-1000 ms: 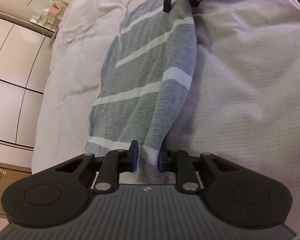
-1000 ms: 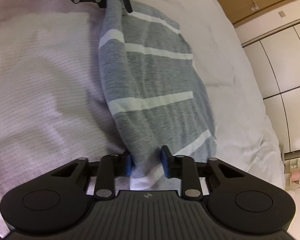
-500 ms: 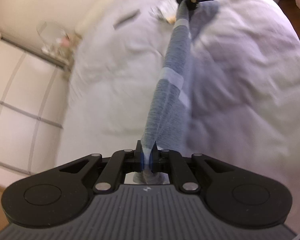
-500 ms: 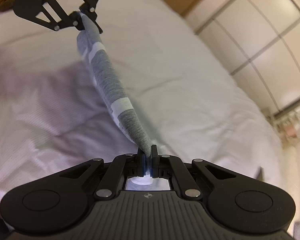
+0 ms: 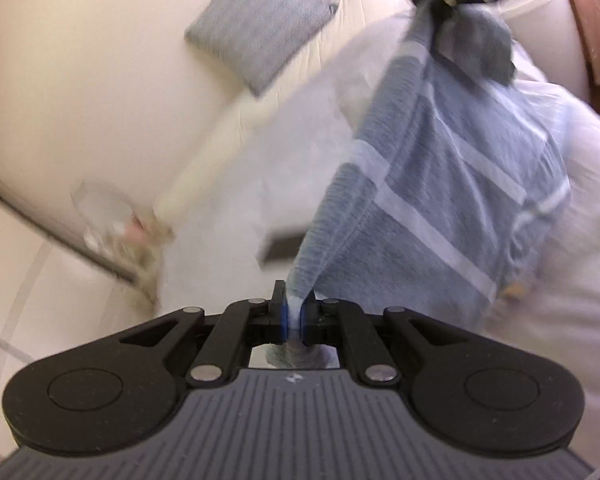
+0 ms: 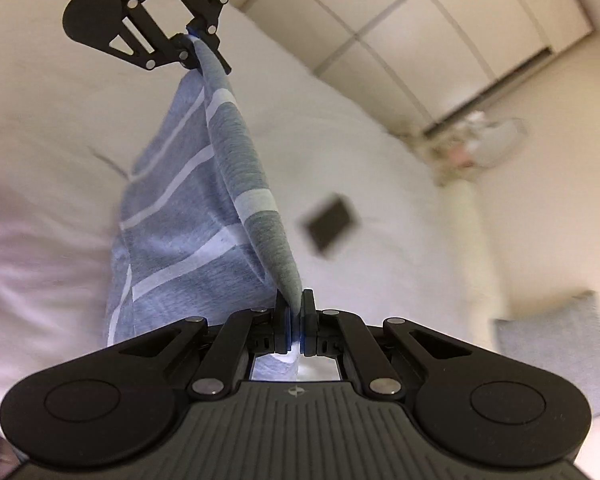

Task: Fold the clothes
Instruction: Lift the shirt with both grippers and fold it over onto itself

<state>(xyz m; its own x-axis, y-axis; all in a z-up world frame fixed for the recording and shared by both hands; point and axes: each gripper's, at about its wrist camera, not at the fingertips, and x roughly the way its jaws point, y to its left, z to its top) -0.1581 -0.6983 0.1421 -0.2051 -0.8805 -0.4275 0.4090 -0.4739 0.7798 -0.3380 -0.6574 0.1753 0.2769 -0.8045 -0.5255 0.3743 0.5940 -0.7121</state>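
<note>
Raised clear of the bed since a second ago, when it lay spread flat on the bedspread, the grey striped garment (image 5: pixel 452 184) now hangs in the air between the two tools, and both cameras have tilted up to take in the wall and headboard end of the room. One top corner of the cloth is pinched in the left gripper (image 5: pixel 295 316), whose jaws stand narrow with only the bunched fabric between the blue pads; the opposite corner is clamped the same way in the right gripper (image 6: pixel 296 320). Each tool shows in the other's view, at the far end of the stretched upper edge.

That upper edge runs taut as a rolled ridge, and below it the cloth falls in a soft, slack sheet. The fabric is a heathered grey knit crossed by pale bands, some wide and some thin. A darker fold of it bunches beside the right tool in the left wrist view.

Beneath lies the white bedspread (image 6: pixel 380 168), puffy and gently creased. A flat dark rectangular object (image 6: pixel 331 222) rests on it, blurred. A square grey woven cushion (image 5: pixel 258 26) leans near the cream wall, and pale panelled wardrobe doors (image 6: pixel 440 24) stand behind the bed.
</note>
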